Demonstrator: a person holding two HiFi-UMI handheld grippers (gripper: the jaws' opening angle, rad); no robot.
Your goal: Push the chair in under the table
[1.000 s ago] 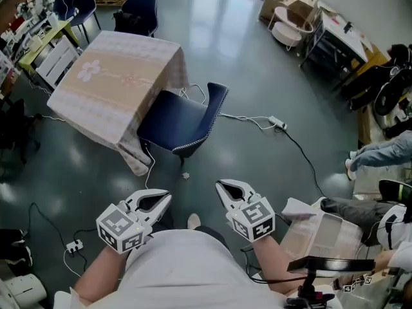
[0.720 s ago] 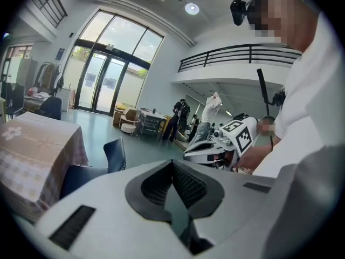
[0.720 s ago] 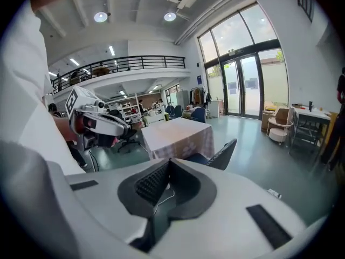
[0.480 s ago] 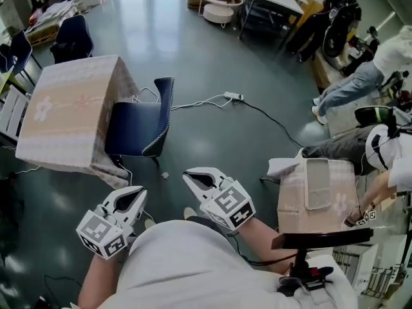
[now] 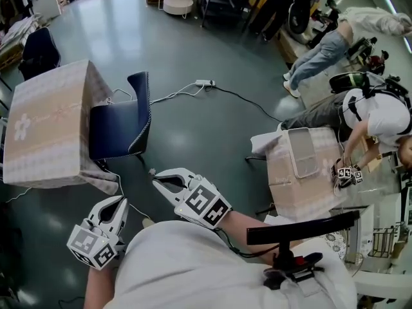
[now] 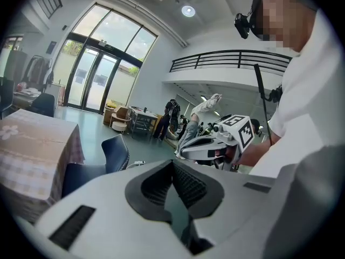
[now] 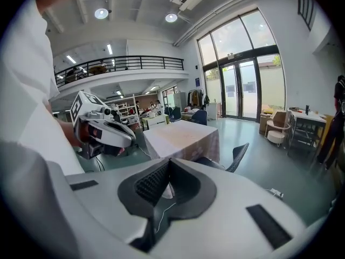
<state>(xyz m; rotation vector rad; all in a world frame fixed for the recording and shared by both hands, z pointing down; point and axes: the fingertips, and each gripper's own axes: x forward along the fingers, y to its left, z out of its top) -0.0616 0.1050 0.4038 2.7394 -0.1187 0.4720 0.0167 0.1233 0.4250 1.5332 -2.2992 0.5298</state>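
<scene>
Left hand-held gripper (image 5: 120,203) at the lower left of the head view. Jaws shut tip to tip, nothing between them, touching nothing. Right hand-held gripper (image 5: 158,180) just to its right, near the bottom middle. Jaws shut too, empty, up in the air.

Both held out in front of a person in a white top, over the grey floor (image 5: 212,134).

Blue chair (image 5: 119,131) at the upper left, well apart from both. Seat right up against the right side of the worktop (image 5: 45,124) with the pale cloth. Chair back sticking out to the right.

White cable (image 5: 174,94) on the floor by the chair, running to a plug strip (image 5: 205,82) at the upper middle.

Same shut jaws in both gripper views, with chair and worktop far off behind them.
</scene>
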